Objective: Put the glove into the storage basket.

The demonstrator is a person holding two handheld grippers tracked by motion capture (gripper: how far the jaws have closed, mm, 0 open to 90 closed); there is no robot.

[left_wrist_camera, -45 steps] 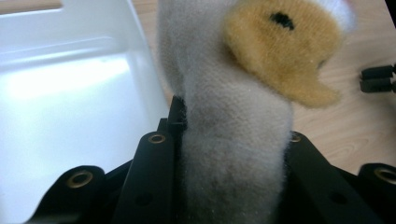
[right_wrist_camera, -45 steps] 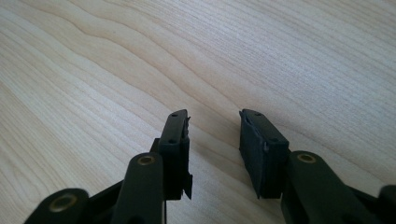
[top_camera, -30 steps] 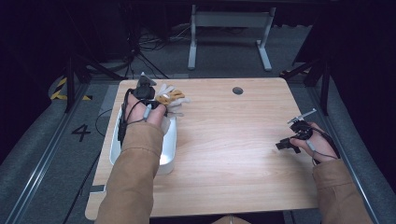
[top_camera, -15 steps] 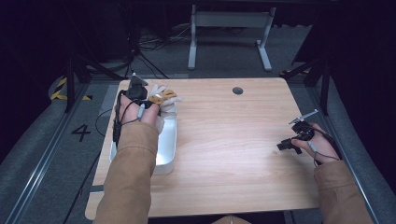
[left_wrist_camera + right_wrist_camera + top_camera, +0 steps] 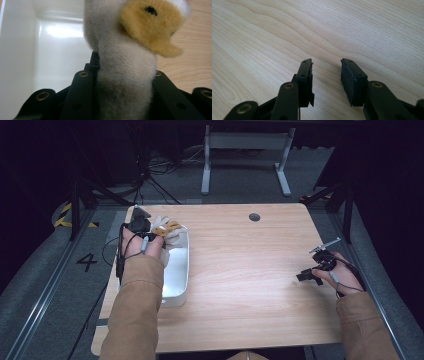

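A white and tan plush toy (image 5: 130, 47) is clamped between the black jaws of my left gripper (image 5: 125, 75). In the high view the left gripper (image 5: 150, 232) holds the plush toy (image 5: 167, 227) over the far end of a white tray (image 5: 182, 270) at the table's left side. The left gripper view has the tray's white floor (image 5: 57, 50) to the left of the toy and bare wood to the right. My right gripper (image 5: 326, 75) hovers low over bare wood with its jaws apart and nothing between them. It sits near the table's right edge (image 5: 312, 267).
The wooden table (image 5: 250, 270) has a round cable hole (image 5: 254, 217) near its far edge. Metal rails run along the floor at both sides, and a desk frame (image 5: 245, 155) stands beyond the table.
My left hand has carried the plush toy leftwards and down toward the far end of the tray. The right hand has stayed where it was.
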